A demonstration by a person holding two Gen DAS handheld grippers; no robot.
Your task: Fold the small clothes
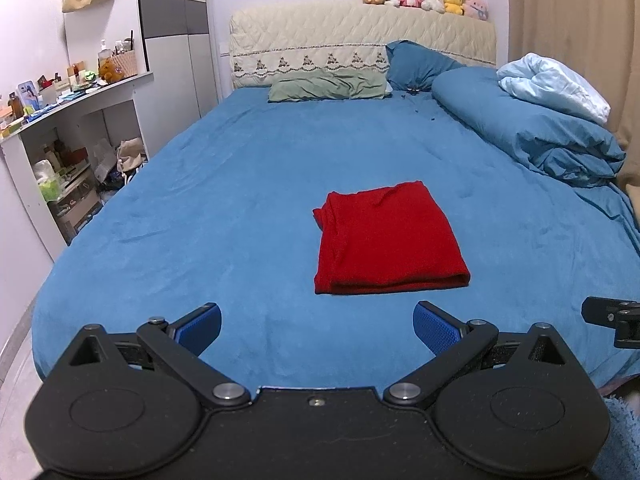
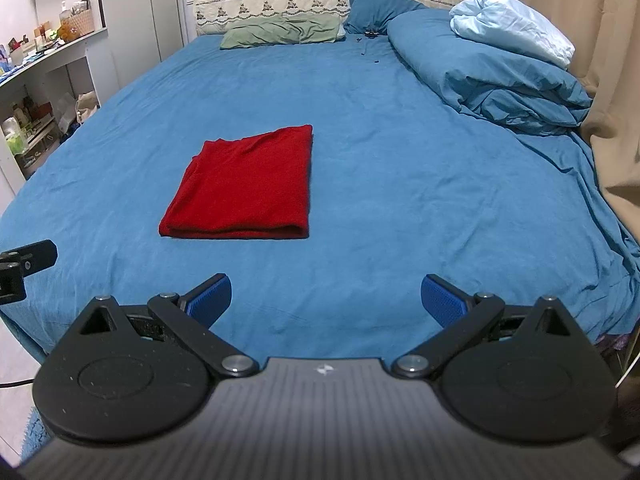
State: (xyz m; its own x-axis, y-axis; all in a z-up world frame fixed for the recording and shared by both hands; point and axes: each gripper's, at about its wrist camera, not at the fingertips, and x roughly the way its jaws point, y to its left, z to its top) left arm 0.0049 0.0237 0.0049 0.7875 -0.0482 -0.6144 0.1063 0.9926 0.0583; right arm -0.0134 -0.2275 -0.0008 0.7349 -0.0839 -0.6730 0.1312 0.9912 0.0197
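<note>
A red garment [image 1: 388,240] lies folded into a flat rectangle on the blue bed [image 1: 240,200], with its folded edge toward me. It also shows in the right wrist view [image 2: 244,188], left of centre. My left gripper [image 1: 317,326] is open and empty, held above the bed's near edge, just short of the garment. My right gripper [image 2: 326,298] is open and empty, to the right of the garment and nearer to me. Neither gripper touches the cloth.
A bunched blue duvet [image 1: 532,128] with a pale blue cloth [image 1: 556,88] lies along the bed's right side. Pillows [image 1: 328,86] and a padded headboard [image 1: 360,36] stand at the far end. A cluttered white shelf unit [image 1: 72,128] stands left. Beige curtains [image 2: 592,40] hang right.
</note>
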